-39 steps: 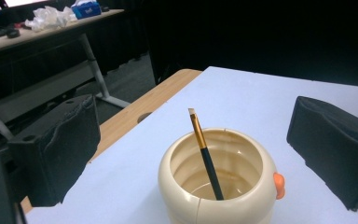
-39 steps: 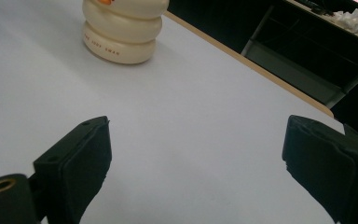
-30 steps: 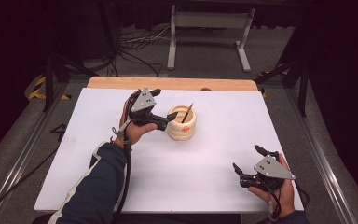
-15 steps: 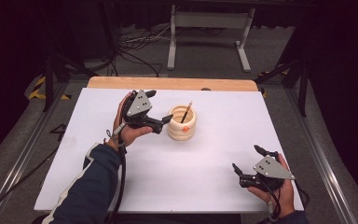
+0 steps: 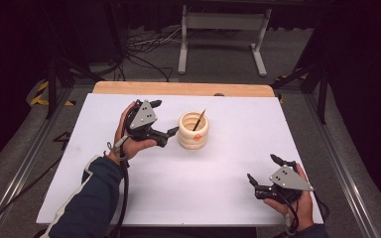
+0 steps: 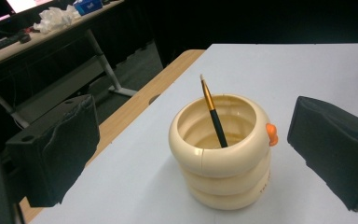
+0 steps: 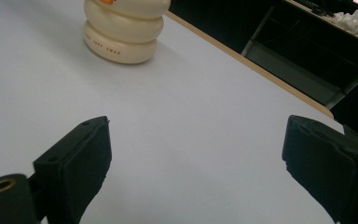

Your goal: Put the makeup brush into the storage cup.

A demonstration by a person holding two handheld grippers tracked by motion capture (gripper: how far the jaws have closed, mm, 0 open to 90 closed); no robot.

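A lab: dark curtains, floor cables (image 5: 144, 42), taped floor, white-topped table (image 5: 228, 168).

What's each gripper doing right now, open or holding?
Left gripper: open, empty, jaws apart beside the cream holder with the pen in it.
Right gripper: open, empty, over bare table.

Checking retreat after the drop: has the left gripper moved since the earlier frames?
Yes. In the high view the left gripper has backed off leftward from the cream holder, which stayed put with the pen inside; its tips now sit just clear of the holder's left wall.

Both grippers (image 5: 171, 132) (image 5: 263, 171) wide open
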